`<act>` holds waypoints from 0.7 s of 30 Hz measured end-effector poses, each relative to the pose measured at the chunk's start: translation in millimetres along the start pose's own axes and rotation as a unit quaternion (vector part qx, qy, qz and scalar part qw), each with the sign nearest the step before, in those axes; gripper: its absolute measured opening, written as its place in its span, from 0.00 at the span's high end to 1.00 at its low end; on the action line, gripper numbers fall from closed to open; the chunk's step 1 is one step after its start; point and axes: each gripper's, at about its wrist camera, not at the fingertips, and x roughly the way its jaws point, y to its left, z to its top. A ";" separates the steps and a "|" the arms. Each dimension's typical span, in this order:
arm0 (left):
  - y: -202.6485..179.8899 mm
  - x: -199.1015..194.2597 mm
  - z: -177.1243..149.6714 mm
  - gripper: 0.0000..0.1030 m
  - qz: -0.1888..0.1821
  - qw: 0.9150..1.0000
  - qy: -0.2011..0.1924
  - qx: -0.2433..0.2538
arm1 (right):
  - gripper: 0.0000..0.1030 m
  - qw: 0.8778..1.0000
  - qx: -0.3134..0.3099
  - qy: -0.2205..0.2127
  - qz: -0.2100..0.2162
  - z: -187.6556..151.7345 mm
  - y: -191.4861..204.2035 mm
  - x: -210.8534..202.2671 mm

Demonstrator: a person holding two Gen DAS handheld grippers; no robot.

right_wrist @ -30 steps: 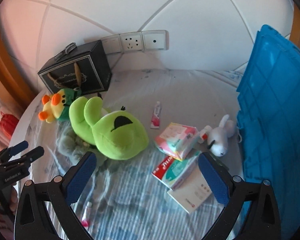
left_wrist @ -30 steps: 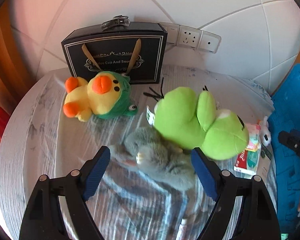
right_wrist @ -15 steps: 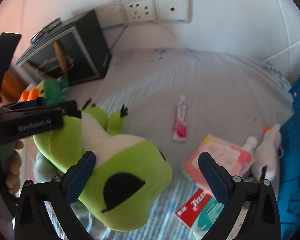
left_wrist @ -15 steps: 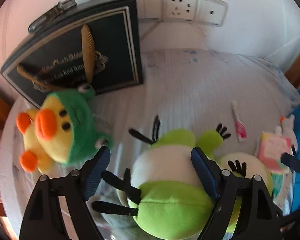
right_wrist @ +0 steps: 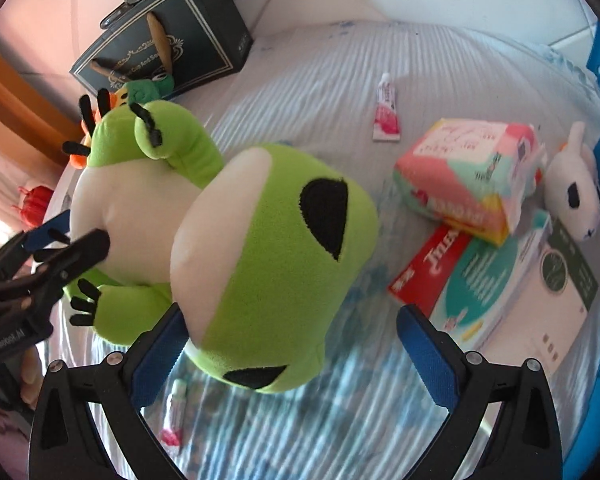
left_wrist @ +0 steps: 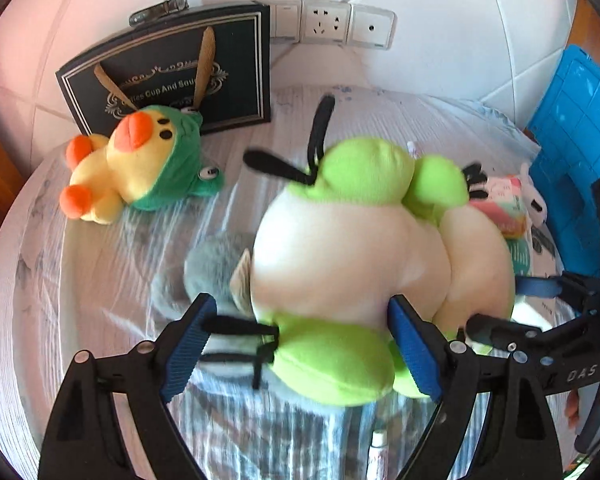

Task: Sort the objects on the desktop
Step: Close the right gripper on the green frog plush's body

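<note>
A big green frog plush (left_wrist: 364, 248) with a cream belly lies between the blue pads of my left gripper (left_wrist: 300, 340), whose jaws stand wide and do not squeeze it. In the right wrist view the frog's head (right_wrist: 276, 264) fills the gap of my right gripper (right_wrist: 292, 356), also wide open. A grey plush (left_wrist: 216, 260) lies under the frog. A yellow duck plush in a green hood (left_wrist: 140, 168) lies at the left. A small white rabbit plush (right_wrist: 576, 188) lies by the blue crate (left_wrist: 572, 152).
A black gift bag (left_wrist: 172, 76) stands against the wall under sockets (left_wrist: 324, 24). A tissue pack (right_wrist: 468, 176), a red and teal box (right_wrist: 460, 280), a white box (right_wrist: 548, 300) and small tubes (right_wrist: 386, 108) lie on the striped cloth (right_wrist: 320, 60).
Both grippers have come in close around the frog plush. The frog has rolled so its cream belly faces up, and it seems lifted off the grey plush.
</note>
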 end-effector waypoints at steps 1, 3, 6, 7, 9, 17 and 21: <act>-2.7 3.5 -0.3 0.15 0.006 1.000 0.005 0.006 | 0.00 1.000 -0.002 -0.001 -0.003 -2.1 2.1 -1.7; -7.1 7.6 -3.0 0.15 0.014 1.000 0.015 0.019 | 0.00 1.000 -0.003 -0.008 -0.010 -4.6 6.0 -5.5; -14.3 15.8 -3.0 0.15 0.037 0.998 0.020 0.041 | 0.00 1.000 0.019 -0.013 -0.007 -2.6 4.2 -7.7; -15.3 18.3 -2.3 0.15 0.038 0.998 0.022 0.043 | 0.00 1.000 0.024 -0.012 -0.004 -1.5 3.2 -6.9; -12.8 20.6 -1.0 0.15 0.032 0.998 0.024 0.041 | 0.00 0.999 0.031 -0.010 0.000 2.2 2.4 -4.6; -13.4 -5.0 16.3 0.15 0.020 0.998 -0.004 0.057 | 0.00 0.999 0.021 -0.030 -0.015 9.0 -2.6 -0.8; -17.5 -22.0 32.3 0.15 0.013 0.997 -0.036 0.068 | 0.00 1.000 0.016 -0.020 -0.002 4.9 -7.6 4.8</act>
